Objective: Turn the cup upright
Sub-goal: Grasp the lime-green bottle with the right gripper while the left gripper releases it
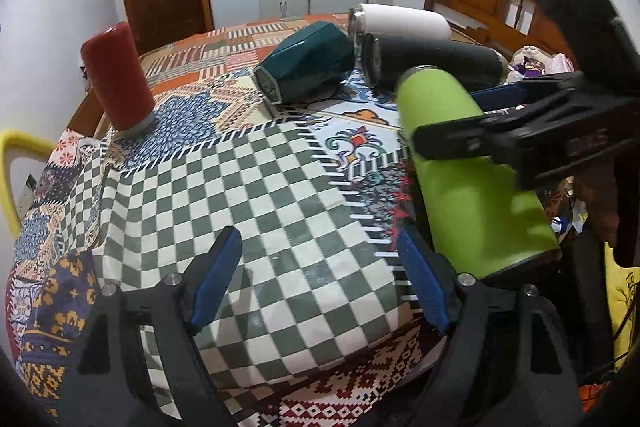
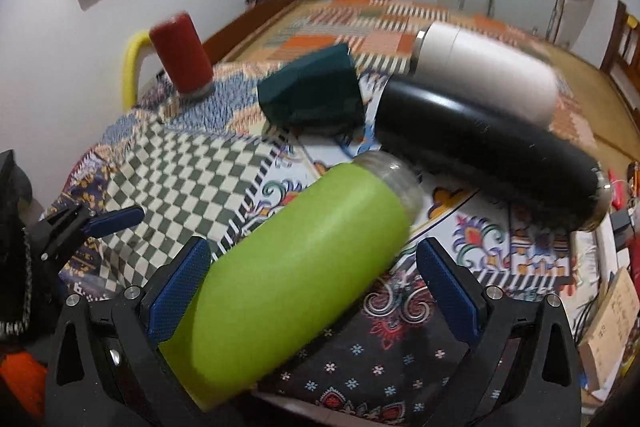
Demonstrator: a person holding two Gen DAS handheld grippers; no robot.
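Right gripper [image 2: 312, 287] fingers spread, straddling the lime-green cup [image 2: 296, 267] lying on its side, left pad touching it | left gripper [image 1: 316, 283] fingers spread over checkered patchwork cloth [image 1: 260, 195], nothing between | red cup [image 1: 116, 75] standing beyond.

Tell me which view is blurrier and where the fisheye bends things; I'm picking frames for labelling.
Right wrist view: motion blur smears the red cup, white bottle and far cloth; the green bottle is softer-edged. Left wrist view: sharper, though the right hand-held gripper is blurred; the checkered cloth bulges, and the corners vignette black.
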